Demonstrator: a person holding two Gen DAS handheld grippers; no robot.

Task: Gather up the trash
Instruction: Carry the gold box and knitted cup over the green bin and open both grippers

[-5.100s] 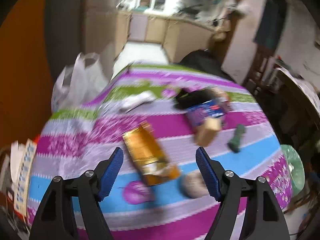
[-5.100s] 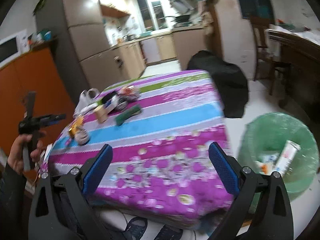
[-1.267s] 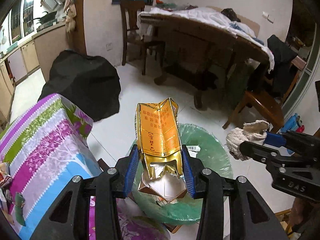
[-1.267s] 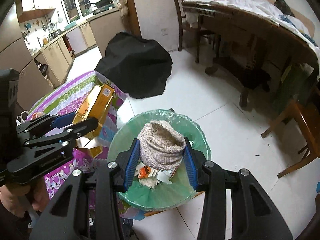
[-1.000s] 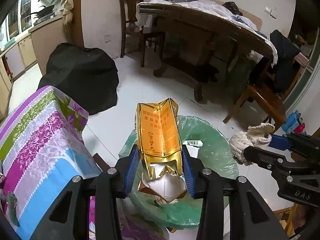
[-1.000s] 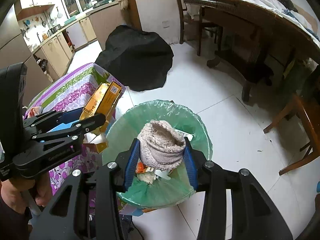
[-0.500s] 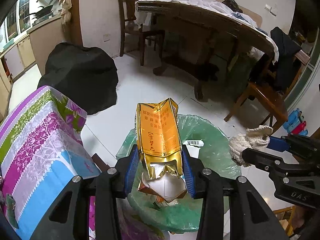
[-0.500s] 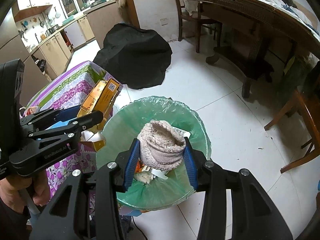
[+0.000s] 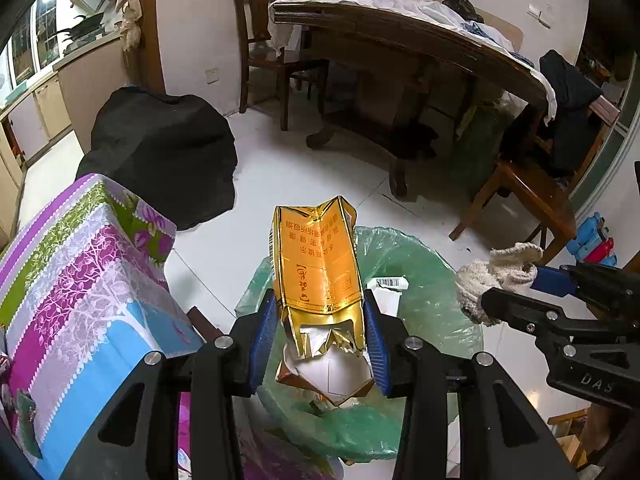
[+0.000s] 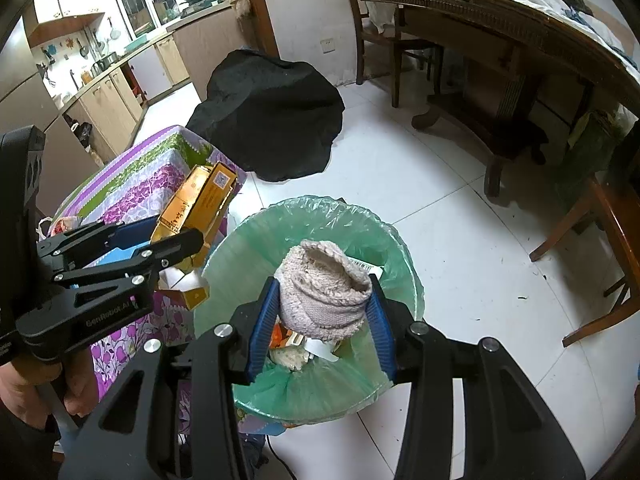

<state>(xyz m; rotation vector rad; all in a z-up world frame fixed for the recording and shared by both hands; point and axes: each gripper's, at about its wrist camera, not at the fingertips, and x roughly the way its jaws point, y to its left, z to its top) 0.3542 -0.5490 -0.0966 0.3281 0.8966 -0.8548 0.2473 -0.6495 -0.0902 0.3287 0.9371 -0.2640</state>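
Observation:
A torn gold carton (image 9: 318, 264) stands upright between the blue pads of my left gripper (image 9: 320, 340), which is shut on it above the near rim of the green-lined trash bin (image 9: 424, 264). From the right wrist view the same carton (image 10: 200, 204) and left gripper (image 10: 160, 240) hang at the bin's left edge. My right gripper (image 10: 322, 320) is shut on a beige knitted rag (image 10: 324, 284) directly over the bin (image 10: 400, 264), which holds paper scraps. That rag (image 9: 496, 276) also appears at the right of the left wrist view.
The table with the striped purple, blue and green cloth (image 9: 80, 280) stands just left of the bin. A black covered mound (image 10: 272, 116) sits on the white floor behind. A dark wooden table (image 9: 420, 40) and chairs (image 9: 532, 196) fill the right. A hand (image 10: 36, 392) holds the left gripper's handle.
Five seconds ago both grippers were open over the table; now each holds a piece of trash above the bin. Within the last second both have only drifted slightly over the bin.

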